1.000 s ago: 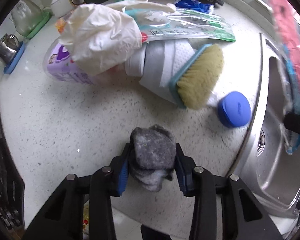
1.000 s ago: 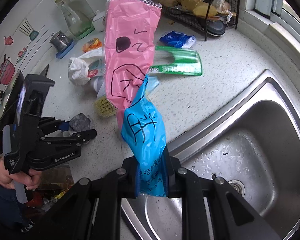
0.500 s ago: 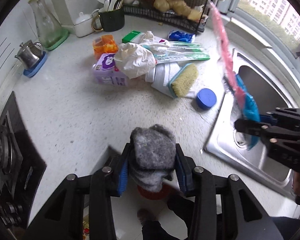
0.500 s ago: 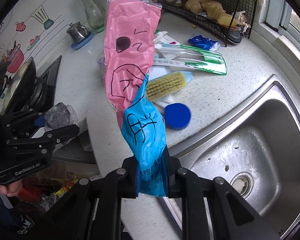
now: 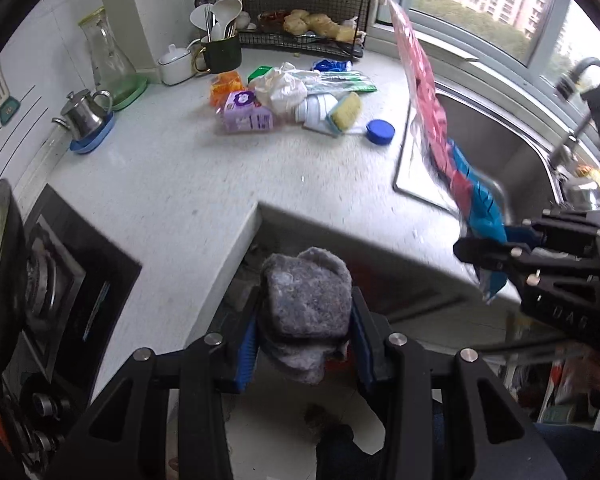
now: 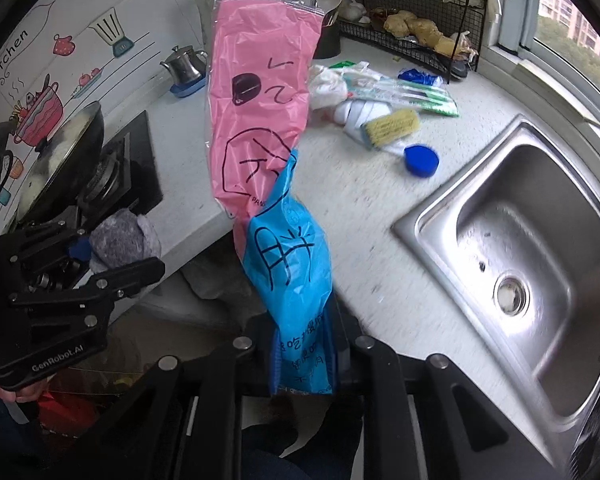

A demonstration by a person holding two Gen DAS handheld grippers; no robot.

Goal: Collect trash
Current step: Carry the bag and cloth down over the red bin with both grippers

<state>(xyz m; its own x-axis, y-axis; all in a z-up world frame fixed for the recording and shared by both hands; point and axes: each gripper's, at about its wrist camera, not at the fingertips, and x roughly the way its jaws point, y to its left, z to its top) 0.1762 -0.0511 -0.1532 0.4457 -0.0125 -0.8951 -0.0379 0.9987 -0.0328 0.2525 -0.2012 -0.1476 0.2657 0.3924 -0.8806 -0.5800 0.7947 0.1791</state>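
Note:
My left gripper (image 5: 304, 336) is shut on a grey wad of lint-like cloth (image 5: 306, 300), held off the counter's front edge over the floor. My right gripper (image 6: 304, 356) is shut on a long pink and blue plastic wrapper (image 6: 260, 120) that stands up from its jaws. Each gripper shows in the other view: the left gripper (image 6: 100, 256) with the grey wad (image 6: 120, 240) at lower left, the right gripper (image 5: 484, 248) with the wrapper (image 5: 424, 80) at the right. A red bin (image 6: 66, 406) shows dimly on the floor below.
A heap on the white counter (image 5: 172, 184) holds a white bag (image 5: 280, 88), a purple tissue pack (image 5: 244, 114), a scrub brush (image 5: 346, 108), a green packet (image 5: 348, 82) and a blue lid (image 5: 380, 131). The steel sink (image 6: 520, 248) lies right, the stove (image 6: 116, 172) with a pan left.
Both grippers have pulled back and up from the counter, past its front edge, each keeping its load. The heap and the sink now sit farther off.

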